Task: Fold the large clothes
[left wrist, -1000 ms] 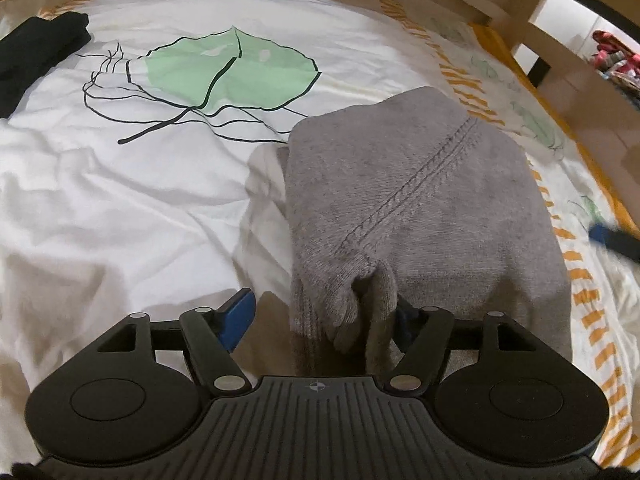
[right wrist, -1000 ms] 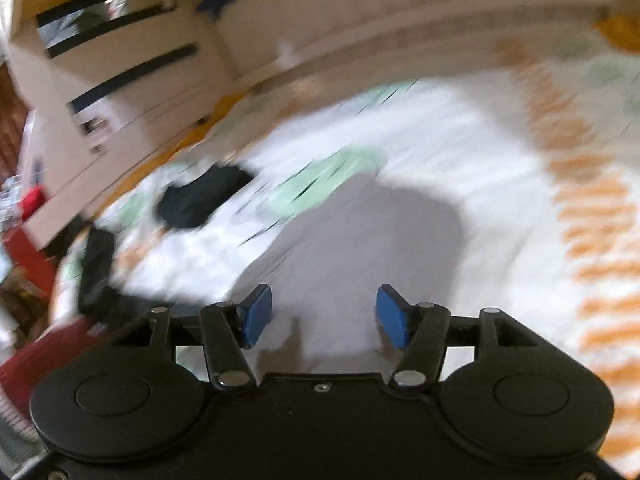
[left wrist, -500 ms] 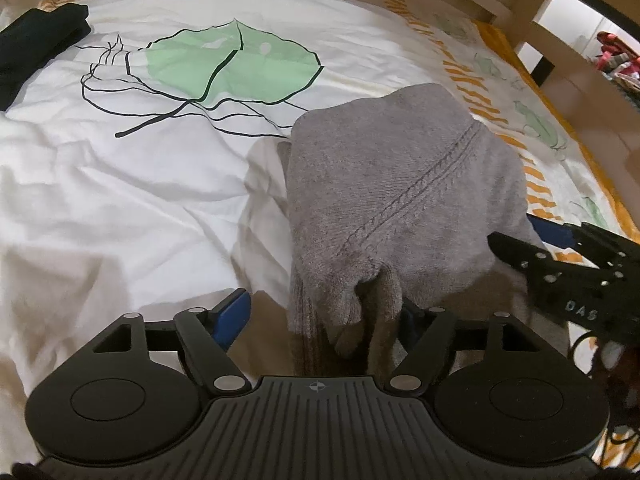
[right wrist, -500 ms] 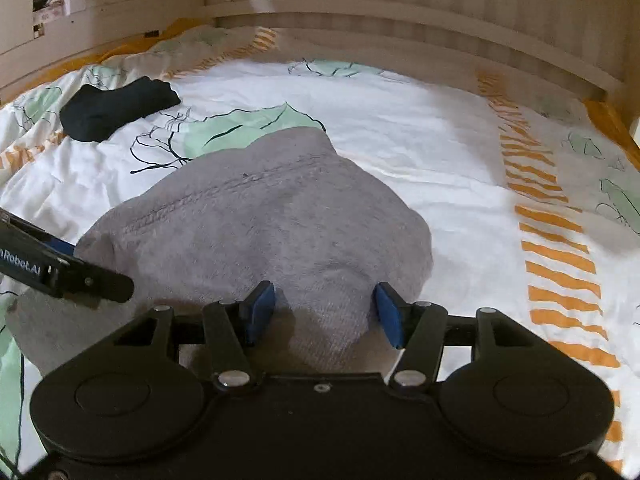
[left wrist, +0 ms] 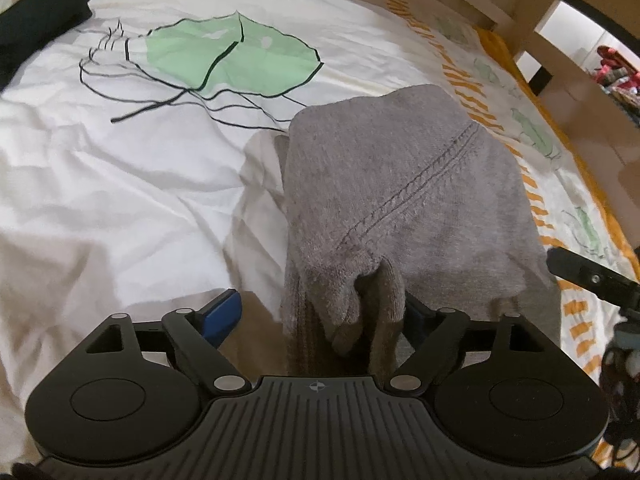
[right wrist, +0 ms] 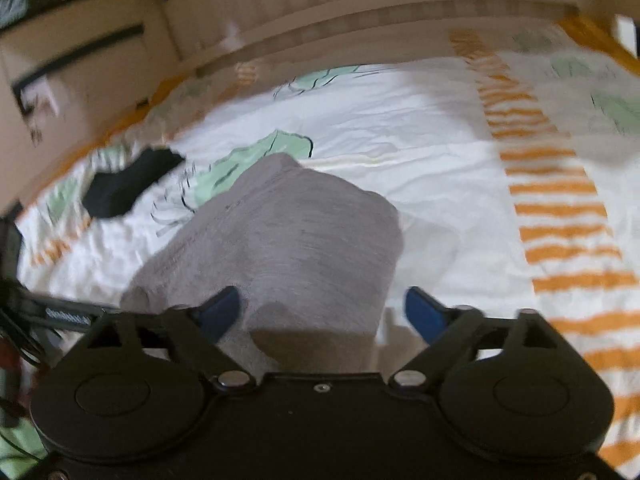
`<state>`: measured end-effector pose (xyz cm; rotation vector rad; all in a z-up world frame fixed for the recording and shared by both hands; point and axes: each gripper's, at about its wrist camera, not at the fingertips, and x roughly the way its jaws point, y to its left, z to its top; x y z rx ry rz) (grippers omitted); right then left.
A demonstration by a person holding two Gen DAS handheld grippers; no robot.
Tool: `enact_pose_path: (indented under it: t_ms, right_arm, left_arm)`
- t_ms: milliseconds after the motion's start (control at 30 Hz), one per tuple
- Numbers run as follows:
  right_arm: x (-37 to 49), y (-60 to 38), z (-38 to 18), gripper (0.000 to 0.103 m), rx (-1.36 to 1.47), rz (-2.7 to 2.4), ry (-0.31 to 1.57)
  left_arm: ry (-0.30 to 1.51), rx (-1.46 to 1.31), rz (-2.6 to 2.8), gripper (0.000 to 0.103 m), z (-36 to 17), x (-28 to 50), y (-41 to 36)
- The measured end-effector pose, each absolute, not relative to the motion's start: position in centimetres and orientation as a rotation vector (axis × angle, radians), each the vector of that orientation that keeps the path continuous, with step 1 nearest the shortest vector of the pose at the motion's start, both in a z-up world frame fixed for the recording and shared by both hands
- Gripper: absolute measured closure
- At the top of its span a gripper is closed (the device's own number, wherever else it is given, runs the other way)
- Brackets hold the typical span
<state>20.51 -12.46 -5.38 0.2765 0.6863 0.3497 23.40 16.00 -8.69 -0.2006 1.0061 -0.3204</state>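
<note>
Left gripper (left wrist: pixel 316 318): jaws opening, standing wide; the near edge of the grey sweater (left wrist: pixel 404 200) bunches up between them. Its left pad (left wrist: pixel 222 314) is clear of the cloth with bare sheet between; the other pad is hidden behind the bunched fold, so contact on that side cannot be told. Right gripper (right wrist: pixel 322 312): jaws opening, wide apart; the sweater's (right wrist: pixel 288 248) near end lies between them. Its left pad (right wrist: pixel 220 310) sits at the edge of the cloth; its right pad (right wrist: pixel 424 312) stands apart from it over the sheet. No firm grip is evident on either side. The sweater lies folded into a compact block on the bed sheet (left wrist: pixel 120 200), a stitched seam running diagonally across its top. From the left wrist view the right gripper's finger (left wrist: pixel 592 276) shows just beside the sweater's right corner. The sheet is white, creased, printed with a green leaf (left wrist: pixel 228 56) and orange stripes (right wrist: pixel 560 208) along one side. A dark folded garment (left wrist: pixel 36 32) lies well apart at the far left. A wooden bed frame (right wrist: pixel 360 12) bounds the far edge. The right wrist view is blurred.
</note>
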Motion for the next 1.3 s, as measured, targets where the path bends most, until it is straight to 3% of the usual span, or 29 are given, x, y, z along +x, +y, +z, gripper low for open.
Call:
enact_pose_path:
  t_ms: [100,333,733,767,800,1100,1167,1233,1300]
  right_arm:
    - [20.7,-14.2,-6.4,0.004,0.405,0.364,0.724]
    - [21.7,-16.4,-10.2,0.0,0.692,0.427,0.805]
    - [26.2,-15.6,-11.9,0.0,0.806,0.639,0.752]
    - [26.6,-15.5,-11.8,0.01,0.799,0.645,0.759]
    - [26.9,-15.5,-11.6,0.039,0.775,0.63,0.774]
    - [30.1,-20.5,-5.8,0.043,0.564,0.644,0.783]
    - [30.7,-22.6,-4.8,0.043,0.518,0.602,0.769]
    - [31.2,-24.7,-4.6,0.042,0.478,0.556,0.773]
    - [31.2,-26.4,-5.7,0.034,0.459,0.489,0.795]
  left_arm:
    - [1.019,-0.263,-0.338,0.017,-9.3,23.5,16.4]
    - [1.028,-0.332,-0.382,0.001,-10.1,23.7,16.7]
    - [1.044,-0.578,-0.514,0.001,-11.6,25.0,16.9]
    - [1.047,-0.58,-0.519,0.001,-11.5,25.2,16.6]
    - [1.046,-0.596,-0.534,0.001,-11.5,25.3,16.3]
    - [1.03,-0.614,-0.705,0.003,-11.0,27.0,7.4]
    - [1.027,-0.596,-0.711,0.009,-11.1,27.7,5.2]
    - [1.037,-0.51,-0.684,0.01,-10.9,28.2,3.5]
    - [1.04,-0.44,-0.661,0.01,-11.1,28.1,2.6]
